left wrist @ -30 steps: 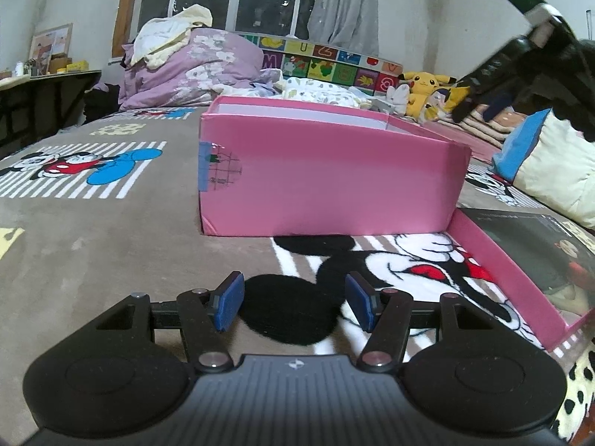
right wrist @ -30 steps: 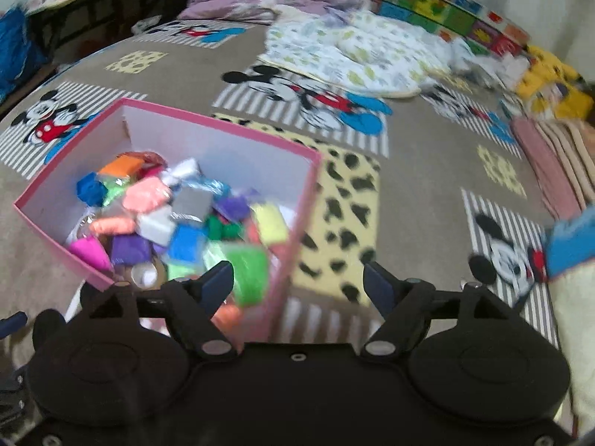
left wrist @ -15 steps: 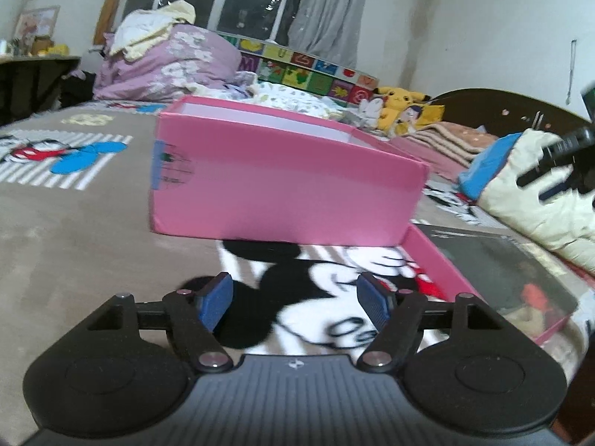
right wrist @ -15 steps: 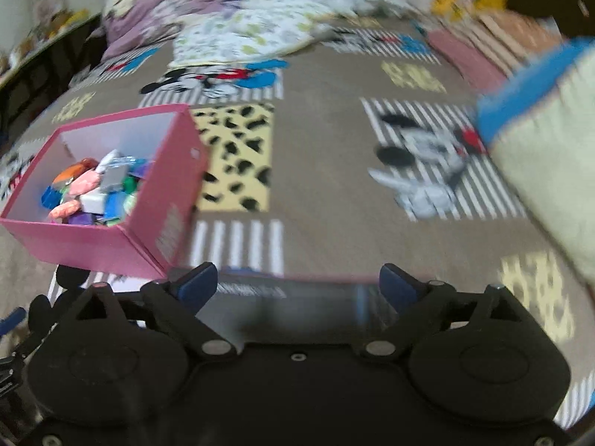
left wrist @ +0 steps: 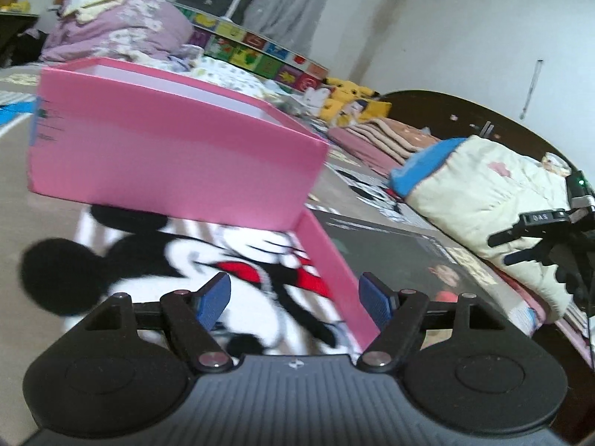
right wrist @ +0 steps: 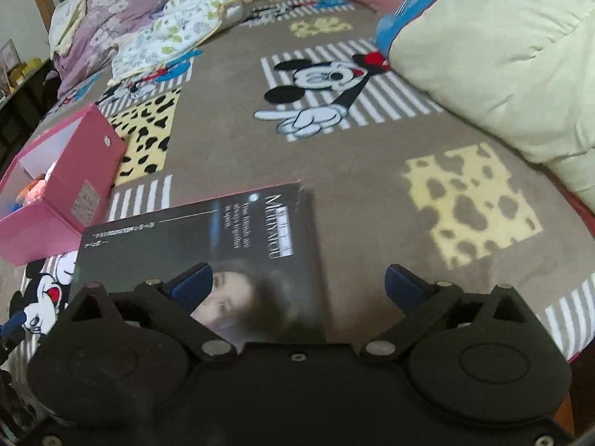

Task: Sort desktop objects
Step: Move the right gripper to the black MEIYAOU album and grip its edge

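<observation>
Since both tools are hanging slack with nothing between their pads, this looks like the approach to the lid, not a grab yet. Nearest thing first: the left tool sits low over the Mickey blanket, wide apart, with the lid's pink side wall running right up between its blue pads. The right tool is also spread wide, hovering over the near right corner of the box lid, which lies flat on the bed with its dark printed top (a woman's face and some lettering) facing up. The left pad is over the print and the right pad is out over bare blanket.

My guess is the step is picking that lid up to close the pink box. If so, I'd straddle the thin side wall with one tool on each side edge instead of trying to pinch the flat top, and close gently since it's probably cardboard. Keep the lift level so it doesn't flop.

A bit farther out, the pink box stands just beside the lid's far left corner, open, with a few colourful bits showing inside from the right view. Beyond that there's a cream pillow to the right and a purple quilt pile at the back, both well apart from the work.
</observation>
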### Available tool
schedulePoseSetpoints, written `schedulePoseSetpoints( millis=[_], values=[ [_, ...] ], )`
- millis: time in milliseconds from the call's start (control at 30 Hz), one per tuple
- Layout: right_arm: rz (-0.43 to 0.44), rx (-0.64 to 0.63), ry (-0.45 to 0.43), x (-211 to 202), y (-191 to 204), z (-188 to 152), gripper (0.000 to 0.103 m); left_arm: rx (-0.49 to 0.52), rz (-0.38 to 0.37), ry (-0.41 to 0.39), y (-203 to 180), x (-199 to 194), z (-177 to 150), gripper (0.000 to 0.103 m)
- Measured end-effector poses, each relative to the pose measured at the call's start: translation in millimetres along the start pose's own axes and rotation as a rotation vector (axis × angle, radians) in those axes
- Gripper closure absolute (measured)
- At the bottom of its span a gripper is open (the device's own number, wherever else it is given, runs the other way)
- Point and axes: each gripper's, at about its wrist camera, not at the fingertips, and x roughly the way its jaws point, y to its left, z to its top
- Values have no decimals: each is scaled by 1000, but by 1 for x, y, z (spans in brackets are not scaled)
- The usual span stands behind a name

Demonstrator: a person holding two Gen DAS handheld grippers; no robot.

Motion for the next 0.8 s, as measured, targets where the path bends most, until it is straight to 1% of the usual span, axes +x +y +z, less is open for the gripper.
schedulePoseSetpoints(
  millis=[67,200,400,600,700,800],
  values=[
    [41,28,2,2,-9,-3,3,-13,-18,10,-5,7,-2,28],
    [55,-20,17,8,-13,-12,3,-42,-38,33,-13,24,-5,28],
    [107,-61,51,18,-16,-24,3,-37,-51,55,-23,42,-8,28],
    [178,-29,87,29,-19,-30,3,-40,-63,71,-27,50,-8,28],
    [196,-46,113,37,-15,-33,3,-19,-66,76,-31,55,-7,28],
    [202,-73,159,45,-7,-37,3,25,-62,96,-39,61,-8,28]
  ],
)
